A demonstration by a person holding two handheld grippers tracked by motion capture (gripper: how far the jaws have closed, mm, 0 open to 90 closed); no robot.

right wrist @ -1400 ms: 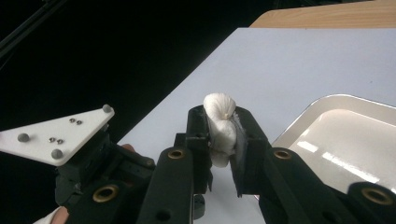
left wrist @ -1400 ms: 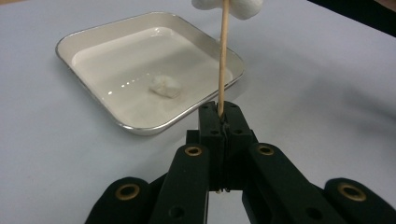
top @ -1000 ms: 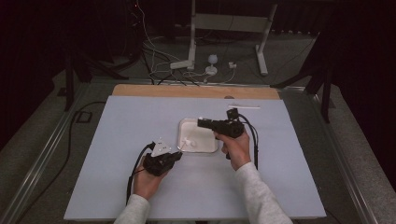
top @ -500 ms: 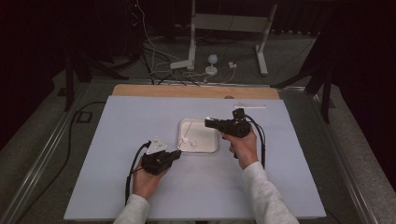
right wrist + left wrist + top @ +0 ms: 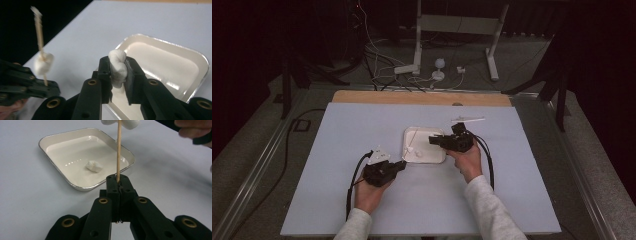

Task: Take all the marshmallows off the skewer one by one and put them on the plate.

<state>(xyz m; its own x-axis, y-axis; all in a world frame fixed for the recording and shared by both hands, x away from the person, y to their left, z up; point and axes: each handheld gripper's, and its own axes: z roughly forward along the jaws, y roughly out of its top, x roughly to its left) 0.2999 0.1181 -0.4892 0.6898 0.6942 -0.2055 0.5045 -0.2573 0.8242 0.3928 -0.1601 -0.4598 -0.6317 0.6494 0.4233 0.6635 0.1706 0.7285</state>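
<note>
Getting threaded, looks like: a marshmallow (image 5: pixel 118 68) is being pinched in the right gripper (image 5: pixel 117 72) jaws over the tray (image 5: pixel 195 75), while the skewer (image 5: pixel 118 150) is being clamped upright by the left gripper (image 5: pixel 119 185), probably so it's steady for spearing.

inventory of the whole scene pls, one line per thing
tray: 1, white, middle of the mat
marshmallows: 3, white; one on the skewer, one in the right gripper, one loose in the tray
skewer: 1, wooden, upright in the left gripper
stick: 1, pale, on the mat beyond the tray
mat: 1, pale blue-grey, covers the table
wooden edge: 1, brown, far side of the mat
stand and cables: white, on the floor behind the table
left gripper: black, shut on the skewer
right gripper: black, shut on a marshmallow over the tray
</note>
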